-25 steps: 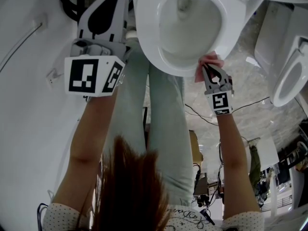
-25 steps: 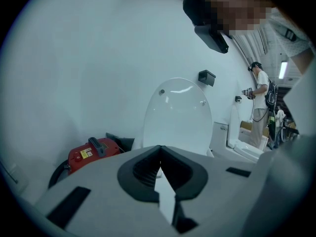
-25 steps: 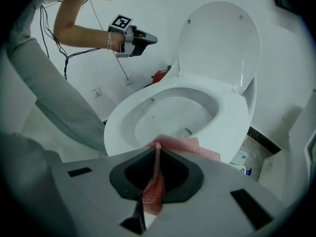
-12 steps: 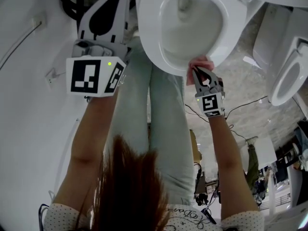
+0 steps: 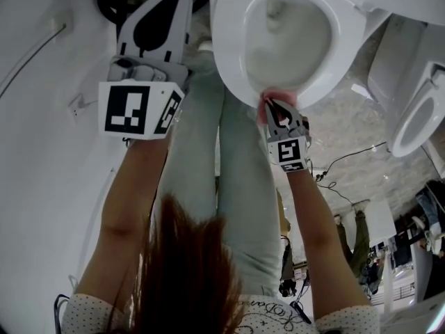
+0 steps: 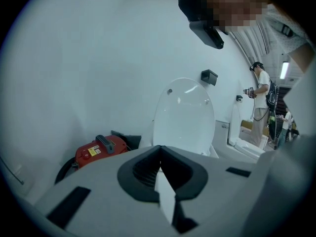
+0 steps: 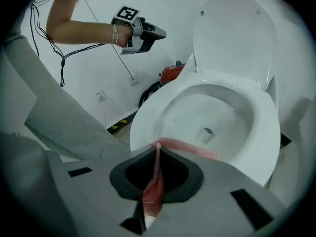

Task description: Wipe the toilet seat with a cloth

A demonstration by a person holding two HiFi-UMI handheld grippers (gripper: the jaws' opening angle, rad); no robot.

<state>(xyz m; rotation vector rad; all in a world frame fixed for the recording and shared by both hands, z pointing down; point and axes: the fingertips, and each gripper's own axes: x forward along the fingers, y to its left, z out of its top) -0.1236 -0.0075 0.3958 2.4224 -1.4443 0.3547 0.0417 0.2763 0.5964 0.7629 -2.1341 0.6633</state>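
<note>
The white toilet seat (image 5: 235,68) rings the bowl (image 7: 212,117), and its lid (image 7: 236,36) stands raised behind. A pink cloth (image 7: 190,148) lies pressed on the seat's front rim, pinched in my right gripper (image 5: 272,104), which is shut on it. In the right gripper view a strip of the cloth runs back between the closed jaws. My left gripper (image 5: 163,21) is held up to the left of the toilet, away from it, jaws shut with nothing between them. In the left gripper view the raised lid (image 6: 183,115) is ahead of that gripper (image 6: 159,168).
A red device (image 6: 100,149) with a black hose sits on the floor by the wall, left of the toilet. A second toilet (image 5: 416,117) stands at the right. The person's legs (image 5: 229,186) are close against the bowl's front. Cables lie on the floor.
My right gripper has slid the pink cloth leftward along the seat's front rim, from the right side toward the middle. The left gripper has stayed almost still.
</note>
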